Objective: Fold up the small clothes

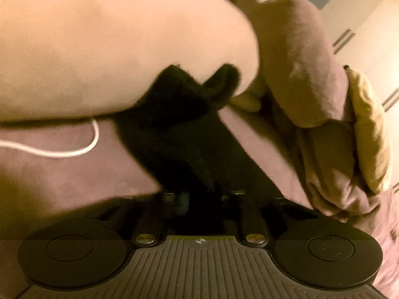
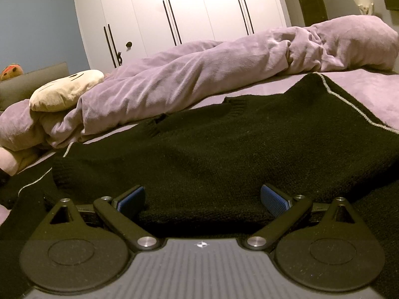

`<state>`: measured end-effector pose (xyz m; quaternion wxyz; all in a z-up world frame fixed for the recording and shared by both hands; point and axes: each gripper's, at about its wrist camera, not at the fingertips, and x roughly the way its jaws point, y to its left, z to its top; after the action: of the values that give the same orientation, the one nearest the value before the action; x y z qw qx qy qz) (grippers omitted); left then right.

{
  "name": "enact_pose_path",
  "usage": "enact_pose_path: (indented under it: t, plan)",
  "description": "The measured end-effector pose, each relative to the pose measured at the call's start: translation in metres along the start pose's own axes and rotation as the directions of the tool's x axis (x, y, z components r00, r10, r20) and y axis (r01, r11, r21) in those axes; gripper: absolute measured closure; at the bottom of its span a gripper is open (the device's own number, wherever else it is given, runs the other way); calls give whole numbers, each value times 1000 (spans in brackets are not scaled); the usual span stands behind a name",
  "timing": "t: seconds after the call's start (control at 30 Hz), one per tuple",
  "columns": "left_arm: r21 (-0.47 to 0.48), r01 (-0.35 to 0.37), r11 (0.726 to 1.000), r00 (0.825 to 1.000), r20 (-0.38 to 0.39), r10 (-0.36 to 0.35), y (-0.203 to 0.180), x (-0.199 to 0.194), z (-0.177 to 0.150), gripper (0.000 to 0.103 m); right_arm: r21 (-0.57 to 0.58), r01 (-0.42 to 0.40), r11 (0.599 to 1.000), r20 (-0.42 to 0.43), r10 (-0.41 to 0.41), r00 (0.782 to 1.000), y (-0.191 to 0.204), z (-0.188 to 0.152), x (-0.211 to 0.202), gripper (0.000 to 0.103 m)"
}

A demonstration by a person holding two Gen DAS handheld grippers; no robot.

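A black knit garment (image 2: 224, 154) with a thin pale trim line lies spread on the mauve bed sheet (image 2: 374, 87). My right gripper (image 2: 203, 199) stands open at its near folded edge. The blue pads (image 2: 274, 198) sit wide apart on either side of the cloth and do not press it. In the left wrist view my left gripper (image 1: 199, 194) is shut on a strip of the black garment (image 1: 159, 129), which runs up and away from the jaws and hides the fingertips.
A rumpled mauve duvet (image 2: 199, 74) lies along the far side of the bed with a cream plush toy (image 2: 64, 89) at its left end. White wardrobe doors (image 2: 199, 12) stand behind. A large pale pink cushion (image 1: 112, 49) and a white cable (image 1: 74, 152) lie near the left gripper.
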<state>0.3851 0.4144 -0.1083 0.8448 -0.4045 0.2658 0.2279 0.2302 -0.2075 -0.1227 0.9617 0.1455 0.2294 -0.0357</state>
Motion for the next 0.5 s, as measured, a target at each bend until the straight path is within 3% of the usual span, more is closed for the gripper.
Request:
enact_pose_path:
  t: [0.07, 0.17, 0.3, 0.37, 0.4, 0.5]
  plan:
    - [-1, 37, 999, 999, 10, -37, -1, -7, 2, 89, 2, -1, 1000, 0, 1, 1000, 0, 0, 0, 4]
    - [149, 60, 987, 996, 58, -69, -28, -28, -2, 90, 3, -5, 1000, 3, 5, 1000, 0, -1, 0, 4]
    - [381, 144, 913, 974, 108, -199, -98, -79, -22, 90, 7, -8, 1000, 5, 8, 1000, 0, -1, 1, 4]
    - [525, 194, 829, 953, 99, -285, -146, -111, -47, 90, 11, -11, 1000, 7, 11, 1000, -1, -1, 1, 4]
    - [590, 228, 775, 939, 78, -335, -168, -127, -65, 90, 14, -13, 1000, 7, 13, 1000, -2, -1, 1, 4]
    - [702, 369, 609, 887, -71, -456, -227, -171, -135, 89, 41, -34, 999, 14, 33, 999, -6, 1, -1, 4]
